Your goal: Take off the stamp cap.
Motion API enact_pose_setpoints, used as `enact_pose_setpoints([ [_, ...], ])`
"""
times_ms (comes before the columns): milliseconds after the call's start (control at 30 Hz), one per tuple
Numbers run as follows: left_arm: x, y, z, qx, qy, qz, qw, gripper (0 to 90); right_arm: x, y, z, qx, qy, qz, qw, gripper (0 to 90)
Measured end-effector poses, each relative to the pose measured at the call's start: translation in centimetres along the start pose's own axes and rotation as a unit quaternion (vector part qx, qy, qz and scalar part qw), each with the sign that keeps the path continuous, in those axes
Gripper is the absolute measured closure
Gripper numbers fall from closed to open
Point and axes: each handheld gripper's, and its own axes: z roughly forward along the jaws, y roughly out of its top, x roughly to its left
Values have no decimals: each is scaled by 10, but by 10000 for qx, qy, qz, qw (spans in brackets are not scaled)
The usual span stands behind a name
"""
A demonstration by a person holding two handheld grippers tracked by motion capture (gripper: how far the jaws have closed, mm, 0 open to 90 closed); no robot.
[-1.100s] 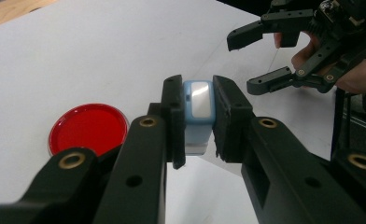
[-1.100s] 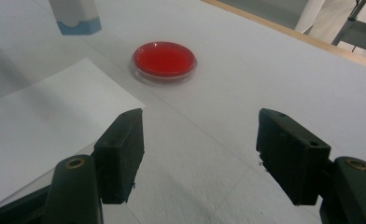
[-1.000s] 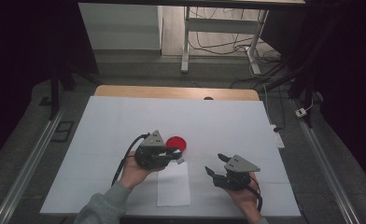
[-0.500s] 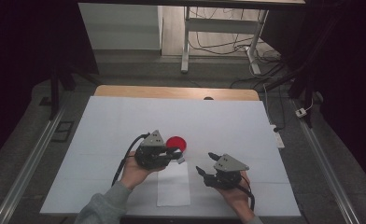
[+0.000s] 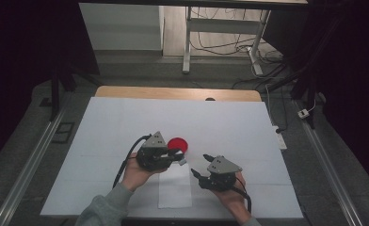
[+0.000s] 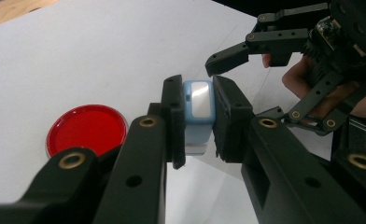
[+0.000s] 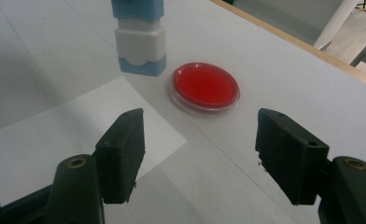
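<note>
A small blue-and-white block (image 6: 199, 100) is pinched between the jaws of my left gripper (image 6: 199, 122), which is shut on it. In the right gripper view the block (image 7: 139, 46) stands just left of a round red dish (image 7: 205, 86), its base at the table. From above, the left gripper (image 5: 179, 158) points right, just below the red dish (image 5: 177, 144). My right gripper (image 5: 199, 165) is open, close to the right of the left one and pointing at it. Nothing is between its jaws (image 7: 200, 154). Its black fingers (image 6: 239, 51) reach in at the upper right of the left gripper view.
A loose white sheet (image 5: 174, 190) lies on the white-covered table (image 5: 126, 122) under and in front of both grippers. The wooden table edge (image 5: 173, 92) runs along the back. Metal rails flank the table, and cables lie on the floor behind.
My right gripper has slid left across the table toward the left gripper and the block. The left gripper and the red dish have stayed put.
</note>
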Motion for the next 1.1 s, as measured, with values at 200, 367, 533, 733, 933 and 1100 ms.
enact_pose_setpoints([
  [200, 0, 0, 1, 10, -8, 9, 10000, 757, 5, 3, 4, 9, 4, -76, 10000, 330],
  [367, 0, 0, 1, 4, -2, 6, 10000, 757, 8, 4, 7, 24, 8, -103, 9999, 331],
  [533, -1, 0, 1, 7, -8, 3, 10000, 757, 11, 6, 10, 43, 8, -142, 9999, 332],
  [733, 0, -1, 2, 17, -9, -11, 10000, 757, 14, 9, 13, 23, 11, -196, 9998, 336],
  [933, 0, -1, 2, 13, -4, -30, 10000, 757, 17, 10, 18, 44, 12, -211, 9998, 337],
  [1100, 0, -2, 4, 21, -3, -41, 10000, 756, 20, 12, 20, 24, 17, -213, 9998, 337],
])
